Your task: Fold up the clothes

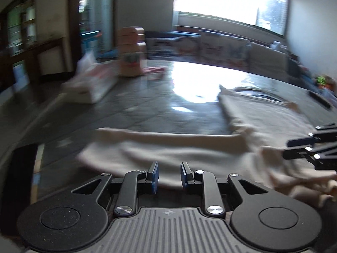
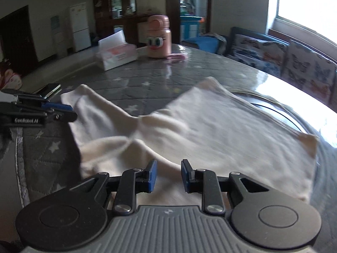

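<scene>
A cream-white garment (image 2: 210,130) lies spread on the grey quilted table (image 2: 147,84), one sleeve stretched out to the left. In the left wrist view the same garment (image 1: 168,149) lies just ahead of my left gripper (image 1: 168,174), which is open with nothing between its blue pads. My right gripper (image 2: 167,176) hovers over the garment's near edge, open too. Each gripper shows in the other's view: the right gripper (image 1: 294,147) at the right edge above bunched cloth, the left gripper (image 2: 67,110) at the left by the sleeve end.
A pink cartoon-face bottle (image 2: 158,38) and a tissue box (image 2: 117,52) stand at the table's far side. A dark phone (image 2: 48,89) lies near the left edge. A sofa with patterned cushions (image 2: 284,61) runs behind the table under a bright window.
</scene>
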Available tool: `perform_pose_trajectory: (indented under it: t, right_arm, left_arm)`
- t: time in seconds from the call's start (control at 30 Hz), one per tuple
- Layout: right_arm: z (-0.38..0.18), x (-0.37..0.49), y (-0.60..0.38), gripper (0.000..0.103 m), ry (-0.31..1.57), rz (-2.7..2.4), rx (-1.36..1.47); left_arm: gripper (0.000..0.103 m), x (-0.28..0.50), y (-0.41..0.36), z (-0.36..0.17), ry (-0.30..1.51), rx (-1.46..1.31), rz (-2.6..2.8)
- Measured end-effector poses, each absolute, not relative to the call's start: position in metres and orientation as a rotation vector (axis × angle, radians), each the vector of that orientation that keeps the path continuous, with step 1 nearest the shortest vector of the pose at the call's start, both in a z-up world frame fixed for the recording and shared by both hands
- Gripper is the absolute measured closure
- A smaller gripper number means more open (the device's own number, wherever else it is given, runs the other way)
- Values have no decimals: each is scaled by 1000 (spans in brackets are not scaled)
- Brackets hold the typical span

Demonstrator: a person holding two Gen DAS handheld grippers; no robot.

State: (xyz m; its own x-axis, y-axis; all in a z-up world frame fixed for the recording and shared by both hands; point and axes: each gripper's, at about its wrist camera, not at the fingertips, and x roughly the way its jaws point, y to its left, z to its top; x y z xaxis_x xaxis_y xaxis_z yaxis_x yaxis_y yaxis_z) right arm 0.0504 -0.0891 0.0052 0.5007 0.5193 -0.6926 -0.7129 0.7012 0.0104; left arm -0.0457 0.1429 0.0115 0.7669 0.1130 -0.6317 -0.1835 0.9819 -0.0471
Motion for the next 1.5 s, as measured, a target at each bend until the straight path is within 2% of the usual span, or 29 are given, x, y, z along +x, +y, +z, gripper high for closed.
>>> perform_pose_trajectory:
  t: [0.2,0.33,0.57,0.7,0.73,0.77,0.83,0.9,1.03,1.23,1.5]
  right_arm:
    - [-2,42,-63,79,683,775,-383]
    - [10,32,-67,79,666,804,-374]
    - [3,11,-68,79,703,869,-420]
    - [7,10,-74,78,695,860,-386]
    - [10,9,-76,78,689,856,-378]
    - [12,9,-79,78,685,853,-371]
    - [16,7,-85,78,677,845,-357]
    - [20,7,-94,78,674,828,-337]
    - [25,7,-115,78,674,777,-296]
    - [28,10,-155,78,681,679,-200]
    - [26,12,-212,78,681,551,-63]
  left_arm:
    - [73,-55,178,10,679,-173,298]
    - [65,-56,189,9,679,-201,364]
    - [63,-50,203,3,696,-253,449]
    - [67,-44,208,1,689,-269,459]
    - [75,-42,210,1,686,-272,460]
    - [78,-41,211,1,684,-276,460]
    - [95,-38,214,0,679,-283,462]
    - [98,-35,213,5,663,-286,455]
    - [99,-33,191,35,571,-243,378]
    - [99,-28,116,88,445,-156,111]
    - [99,-18,3,106,398,-74,-255]
